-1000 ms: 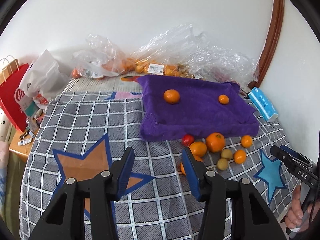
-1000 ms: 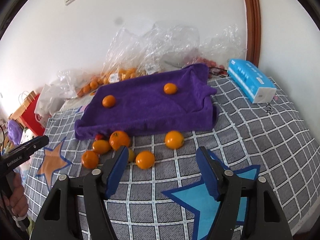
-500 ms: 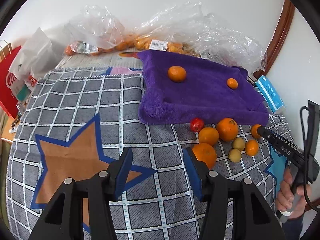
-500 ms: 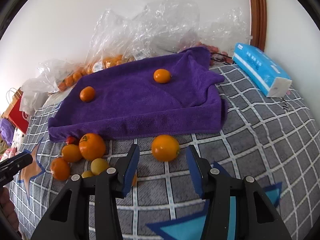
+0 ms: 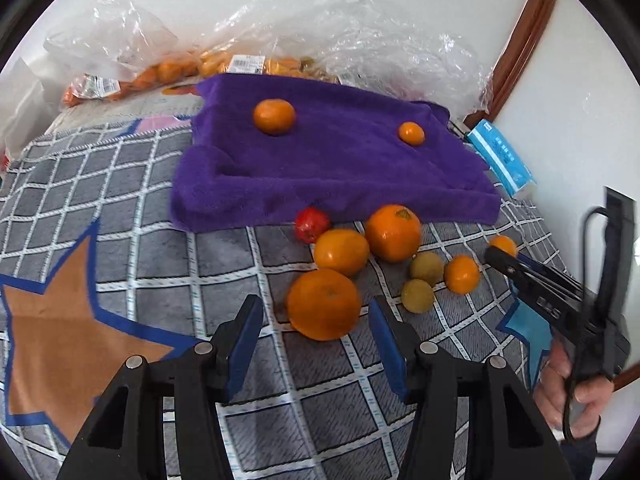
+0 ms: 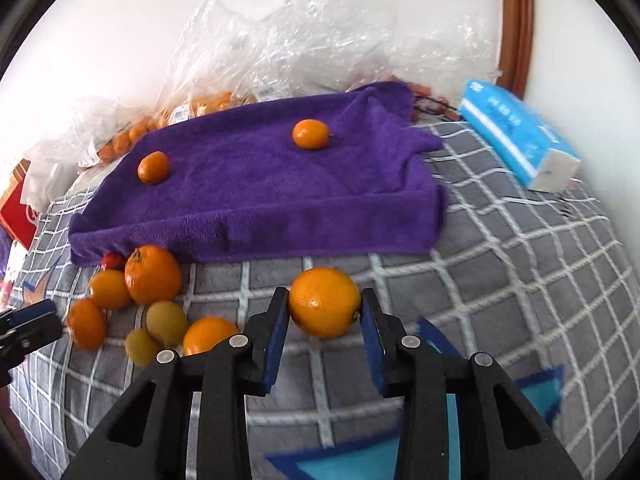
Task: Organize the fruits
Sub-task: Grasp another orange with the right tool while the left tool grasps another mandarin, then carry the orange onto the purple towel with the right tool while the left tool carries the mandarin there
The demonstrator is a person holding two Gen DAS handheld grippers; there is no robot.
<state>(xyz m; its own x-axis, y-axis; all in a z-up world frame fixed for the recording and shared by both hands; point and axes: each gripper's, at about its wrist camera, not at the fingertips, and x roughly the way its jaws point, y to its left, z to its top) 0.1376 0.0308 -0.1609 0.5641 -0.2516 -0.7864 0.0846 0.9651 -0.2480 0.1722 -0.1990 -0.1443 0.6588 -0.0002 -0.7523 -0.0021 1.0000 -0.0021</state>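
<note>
A purple towel (image 5: 344, 168) lies on the checked blanket with two oranges (image 5: 274, 116) on it. Loose fruit sits in front of it: oranges, two small green-yellow fruits (image 5: 426, 268) and a small red fruit (image 5: 311, 225). My left gripper (image 5: 316, 320) is open, its fingers on either side of a large orange (image 5: 323, 304). My right gripper (image 6: 325, 312) has closed in around a separate orange (image 6: 324, 302), pads touching or nearly touching it; the orange rests on the blanket. The right gripper also shows in the left wrist view (image 5: 532, 280).
Clear plastic bags (image 5: 360, 40) with more oranges lie behind the towel by the wall. A blue tissue pack (image 6: 520, 136) lies at the right. A red paper bag (image 6: 16, 208) stands off the left edge. A wooden frame (image 6: 516, 24) runs up the wall.
Both grippers moved forward and down toward the fruit. The left fingers now flank the large orange. The right jaws narrowed around the separate orange.
</note>
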